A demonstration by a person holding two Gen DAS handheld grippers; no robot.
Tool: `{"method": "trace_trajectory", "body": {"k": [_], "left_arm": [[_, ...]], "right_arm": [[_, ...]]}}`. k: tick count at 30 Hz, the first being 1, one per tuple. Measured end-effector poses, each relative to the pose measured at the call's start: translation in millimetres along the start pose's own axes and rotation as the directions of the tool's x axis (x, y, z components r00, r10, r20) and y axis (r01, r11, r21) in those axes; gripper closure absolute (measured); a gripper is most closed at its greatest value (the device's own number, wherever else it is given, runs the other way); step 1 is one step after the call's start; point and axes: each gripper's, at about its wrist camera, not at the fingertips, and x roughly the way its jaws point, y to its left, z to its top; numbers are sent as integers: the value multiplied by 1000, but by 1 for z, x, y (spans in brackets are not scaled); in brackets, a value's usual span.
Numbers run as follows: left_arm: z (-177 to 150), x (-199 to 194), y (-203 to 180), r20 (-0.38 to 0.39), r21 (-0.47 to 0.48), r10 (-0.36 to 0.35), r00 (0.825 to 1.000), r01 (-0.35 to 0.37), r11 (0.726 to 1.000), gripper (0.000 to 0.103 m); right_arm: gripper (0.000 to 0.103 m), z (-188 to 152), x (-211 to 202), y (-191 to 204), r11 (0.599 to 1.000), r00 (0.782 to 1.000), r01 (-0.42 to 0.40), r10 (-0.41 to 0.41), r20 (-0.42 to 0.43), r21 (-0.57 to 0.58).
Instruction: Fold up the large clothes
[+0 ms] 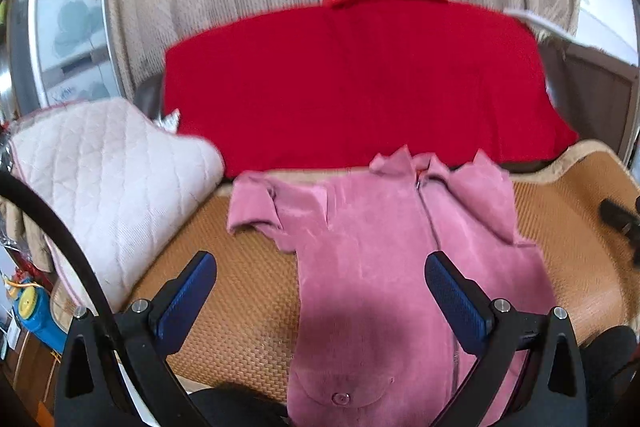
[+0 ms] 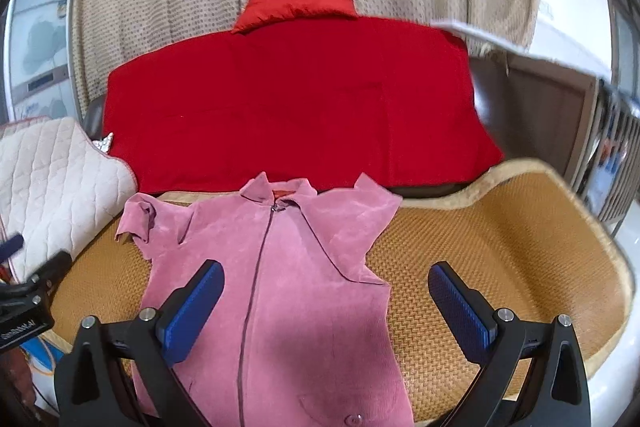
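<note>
Garment: pink corduroy zip-front jacket [image 2: 280, 287] lies flat, collar away, on the woven tan mat [image 2: 480, 247]; both sleeves folded in.
Edges: bare mat on either side.
Left gripper [image 1: 320, 279]: fingers apart, holding nothing.
Right gripper [image 2: 326, 287]: fingers apart, holding nothing.
Beyond: red cloth [image 2: 288, 99] at the collar; white quilted pad [image 1: 100, 179] left.

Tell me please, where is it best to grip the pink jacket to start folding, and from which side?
Probably the bunched short sleeve of the pink jacket. It sticks out sideways with a raised, curled edge over the woven mat. The open left gripper could come from that outer side and pinch the cuff.
</note>
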Motion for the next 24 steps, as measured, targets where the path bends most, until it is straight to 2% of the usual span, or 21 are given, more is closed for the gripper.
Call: {"method": "trace_trajectory", "body": {"k": [5, 12, 17, 20, 24], "left_arm": [[-7, 73, -7, -121, 27, 19, 992, -16, 999, 0], [-23, 171, -23, -275, 9, -7, 961, 9, 1000, 0], [-29, 218, -30, -333, -16, -10, 943, 5, 1000, 0], [-37, 237, -35, -358, 21, 28, 933, -22, 1000, 0], [-41, 243, -49, -372, 60, 30, 928, -8, 998, 0]], "right_arm": [[0, 9, 68, -47, 989, 989, -99, 111, -101, 111], [0, 23, 200, -106, 933, 952, -161, 233, -198, 322], [0, 24, 286, -137, 840, 914, -189, 340, -223, 508], [2, 21, 322, -151, 785, 900, -174, 372, -227, 595], [11, 15, 360, -160, 726, 883, -136, 397, -250, 674]]}}
